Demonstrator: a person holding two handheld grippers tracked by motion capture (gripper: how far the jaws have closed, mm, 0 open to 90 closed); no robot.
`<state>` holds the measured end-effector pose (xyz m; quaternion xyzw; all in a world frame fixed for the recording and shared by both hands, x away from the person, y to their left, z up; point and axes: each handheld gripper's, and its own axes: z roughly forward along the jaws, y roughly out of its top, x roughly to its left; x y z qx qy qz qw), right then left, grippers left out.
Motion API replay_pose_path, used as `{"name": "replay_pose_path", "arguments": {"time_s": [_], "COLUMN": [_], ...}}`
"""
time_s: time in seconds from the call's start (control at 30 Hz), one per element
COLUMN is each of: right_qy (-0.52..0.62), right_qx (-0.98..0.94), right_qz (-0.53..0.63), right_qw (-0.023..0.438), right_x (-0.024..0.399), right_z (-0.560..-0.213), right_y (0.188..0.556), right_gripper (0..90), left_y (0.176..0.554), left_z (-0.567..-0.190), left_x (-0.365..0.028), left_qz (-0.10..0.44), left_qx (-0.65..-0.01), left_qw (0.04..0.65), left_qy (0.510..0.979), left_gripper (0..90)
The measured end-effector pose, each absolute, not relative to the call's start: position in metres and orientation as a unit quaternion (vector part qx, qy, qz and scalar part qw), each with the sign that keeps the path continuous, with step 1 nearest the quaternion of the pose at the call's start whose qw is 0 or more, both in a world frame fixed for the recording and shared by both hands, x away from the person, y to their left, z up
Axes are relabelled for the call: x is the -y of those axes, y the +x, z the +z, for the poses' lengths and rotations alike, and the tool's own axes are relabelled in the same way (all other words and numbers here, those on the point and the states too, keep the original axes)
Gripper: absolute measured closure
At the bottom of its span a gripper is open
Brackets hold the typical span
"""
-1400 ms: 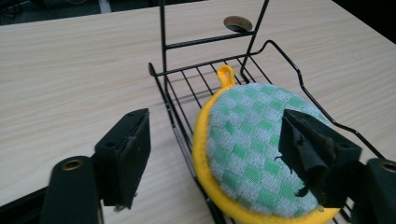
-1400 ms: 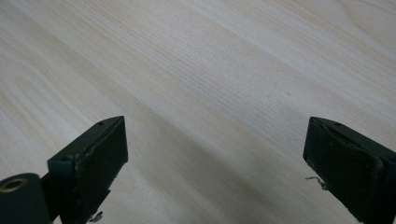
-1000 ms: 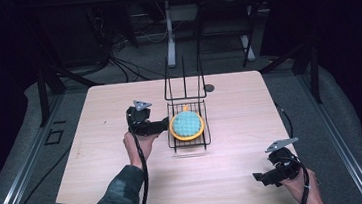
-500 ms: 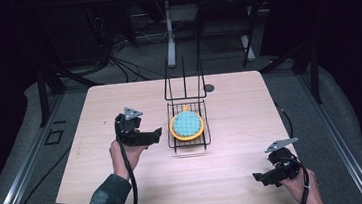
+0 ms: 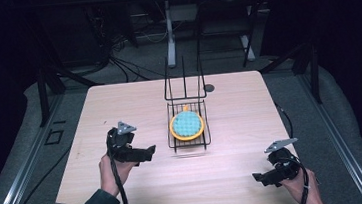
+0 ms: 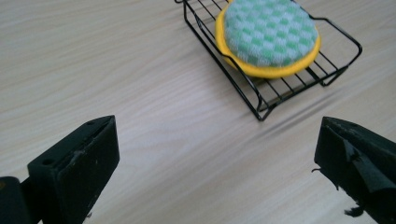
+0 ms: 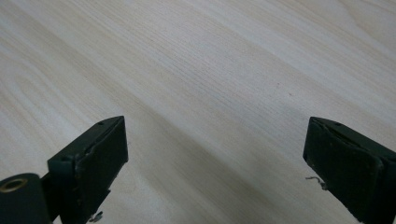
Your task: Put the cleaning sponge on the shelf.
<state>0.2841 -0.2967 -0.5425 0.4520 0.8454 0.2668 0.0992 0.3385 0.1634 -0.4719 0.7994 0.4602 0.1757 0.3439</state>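
A round pad with a yellow rim and a green-and-white checked top (image 5: 186, 124) (image 6: 268, 38) lies flat in a black wire rack (image 5: 189, 140) (image 6: 261, 100) at the middle of the wooden table. My left gripper (image 5: 148, 152) (image 6: 215, 163) hovers to the left of the rack, a short way off, its jaws wide open and empty, pointing toward the rack's near corner. My right gripper (image 5: 258, 178) (image 7: 215, 163) sits near the table's front right edge, jaws wide apart over bare wood with nothing between them.
The rack has a tall upright wire back (image 5: 183, 79) on its far side. A small dark round disc (image 5: 209, 87) lies on the table just right of that back. Cables trail from both grippers toward the front edge. Dark floor and table legs lie beyond.
My left gripper has drawn back from the rack, moving left and toward the front of the table. The pad stays in the rack. The right gripper has not moved.
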Motion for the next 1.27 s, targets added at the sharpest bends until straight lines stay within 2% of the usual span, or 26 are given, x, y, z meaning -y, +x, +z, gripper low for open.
{"name": "replay_pose_path", "arguments": {"time_s": [0.37,0.87,1.27], "right_qy": [0.448,0.452,0.454], "right_qx": [-0.848,-0.847,-0.845], "right_qz": [0.264,0.264,0.265], "right_qw": [0.101,0.096,0.097], "right_x": [0.297,0.297,0.296], "right_z": [-0.543,-0.544,-0.543], "right_y": [0.284,0.285,0.284], "right_gripper": [6.1,6.2,6.2], "left_y": [0.317,0.315,0.317], "left_z": [-0.494,-0.529,-0.529], "left_x": [-0.185,-0.198,-0.204], "left_qz": [0.166,0.147,0.144], "left_qx": [-0.467,-0.471,-0.478], "left_qw": [0.324,0.306,0.314], "left_qy": [0.806,0.814,0.807], "left_gripper": [0.0,0.0,0.0]}}
